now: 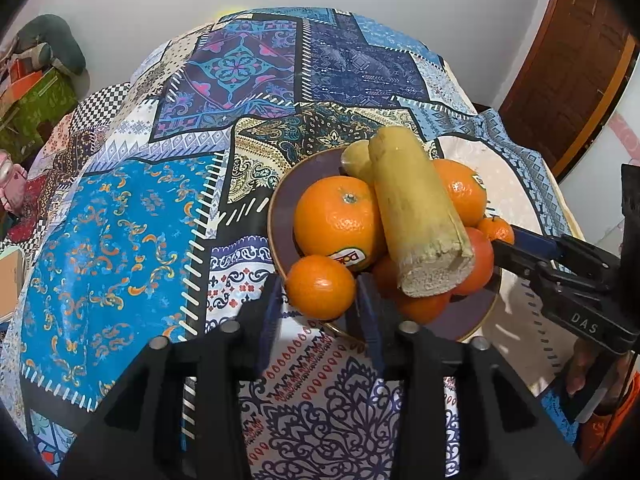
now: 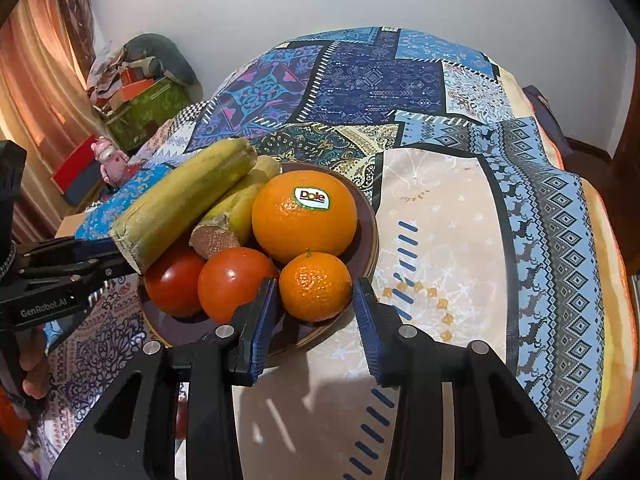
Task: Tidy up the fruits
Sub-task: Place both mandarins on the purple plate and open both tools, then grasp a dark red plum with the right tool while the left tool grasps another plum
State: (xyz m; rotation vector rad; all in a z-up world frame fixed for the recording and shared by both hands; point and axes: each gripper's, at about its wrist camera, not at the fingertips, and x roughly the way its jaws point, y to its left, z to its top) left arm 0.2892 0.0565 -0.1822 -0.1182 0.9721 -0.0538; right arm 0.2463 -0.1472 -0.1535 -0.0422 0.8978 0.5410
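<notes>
A purple plate (image 1: 280, 200) (image 2: 366, 224) holds bananas (image 1: 416, 208) (image 2: 180, 196), a large Dole orange (image 1: 336, 220) (image 2: 304, 216), two tomatoes (image 2: 234, 282) and small mandarins. My left gripper (image 1: 320, 300) has its blue pads on either side of a small mandarin (image 1: 320, 286) at the plate's near rim. My right gripper (image 2: 314, 308) has its pads on either side of another small mandarin (image 2: 315, 286) at the plate's front. Each gripper shows in the other's view, the right one (image 1: 520, 248) and the left one (image 2: 92, 256).
The table wears a patchwork blue cloth (image 1: 120, 240) (image 2: 460, 220). A wooden door (image 1: 568, 72) stands at the right. Boxes and clutter (image 2: 136, 96) sit by the wall at the left, with a pink toy (image 2: 106, 156).
</notes>
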